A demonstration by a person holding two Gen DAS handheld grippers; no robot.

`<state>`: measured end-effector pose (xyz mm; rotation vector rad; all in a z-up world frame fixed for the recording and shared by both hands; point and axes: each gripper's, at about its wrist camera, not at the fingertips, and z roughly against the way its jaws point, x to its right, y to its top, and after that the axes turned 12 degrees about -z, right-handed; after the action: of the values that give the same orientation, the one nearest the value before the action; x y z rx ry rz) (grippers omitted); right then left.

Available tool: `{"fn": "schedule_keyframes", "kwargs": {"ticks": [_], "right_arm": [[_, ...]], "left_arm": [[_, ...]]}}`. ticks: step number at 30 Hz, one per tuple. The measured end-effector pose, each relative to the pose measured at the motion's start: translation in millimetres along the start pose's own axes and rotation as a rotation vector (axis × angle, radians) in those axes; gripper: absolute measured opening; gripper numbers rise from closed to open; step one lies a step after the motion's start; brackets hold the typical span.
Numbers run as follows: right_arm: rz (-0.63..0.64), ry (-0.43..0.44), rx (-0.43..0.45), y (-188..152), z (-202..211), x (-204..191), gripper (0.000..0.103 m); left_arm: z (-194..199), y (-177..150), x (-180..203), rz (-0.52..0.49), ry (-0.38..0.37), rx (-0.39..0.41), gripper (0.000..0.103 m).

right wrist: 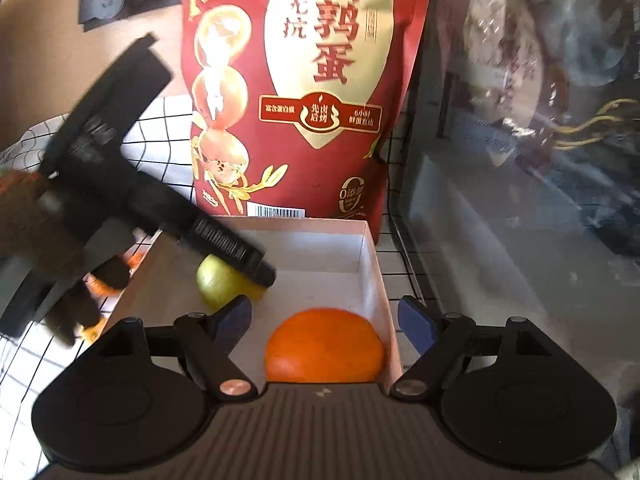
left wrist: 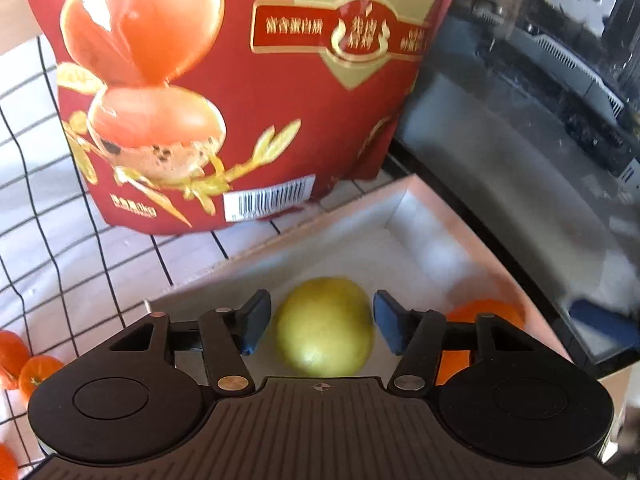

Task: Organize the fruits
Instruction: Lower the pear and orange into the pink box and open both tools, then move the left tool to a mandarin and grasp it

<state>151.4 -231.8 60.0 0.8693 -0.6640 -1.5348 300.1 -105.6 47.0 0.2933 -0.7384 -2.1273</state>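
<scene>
A yellow-green fruit (left wrist: 324, 332) lies on the floor of a shallow white box (left wrist: 424, 220). My left gripper (left wrist: 323, 324) reaches down over it, one blue pad on each side, close to the skin but with thin gaps still showing, so it is open. An orange (left wrist: 486, 312) lies to its right in the same box. In the right wrist view the orange (right wrist: 324, 346) sits in the near right corner of the box (right wrist: 370, 256), below my right gripper (right wrist: 326, 322), which is open and wide of it. The left gripper (right wrist: 260, 276) partly covers the yellow-green fruit (right wrist: 214, 284).
A tall red snack pouch (right wrist: 304, 92) stands right behind the box on a white cloth with a black grid (left wrist: 48, 208). Small oranges (left wrist: 24, 364) lie on the cloth at the left. A dark glass panel (right wrist: 520, 200) runs along the right. A gloved hand (right wrist: 76, 308) holds the left gripper.
</scene>
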Motion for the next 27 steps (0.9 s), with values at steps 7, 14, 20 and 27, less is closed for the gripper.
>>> {"fn": "schedule_keyframes", "kwargs": {"ticks": [7, 14, 20, 27], "right_arm": [[0.022, -0.01, 0.032, -32, 37, -12, 0.081], [0.034, 0.037, -0.021, -47, 38, -37, 0.082], [-0.014, 0.032, -0.038, -50, 22, -54, 0.083], [-0.011, -0.015, -0.012, -54, 12, -72, 0.083]], "left_arm": [[30, -6, -5, 0.021, -0.028, 0.105, 0.061], [104, -62, -25, 0.138, 0.019, 0.28, 0.061], [151, -136, -52, 0.248, 0.133, 0.279, 0.061], [186, -206, -70, 0.292, 0.287, 0.226, 0.061]]}}
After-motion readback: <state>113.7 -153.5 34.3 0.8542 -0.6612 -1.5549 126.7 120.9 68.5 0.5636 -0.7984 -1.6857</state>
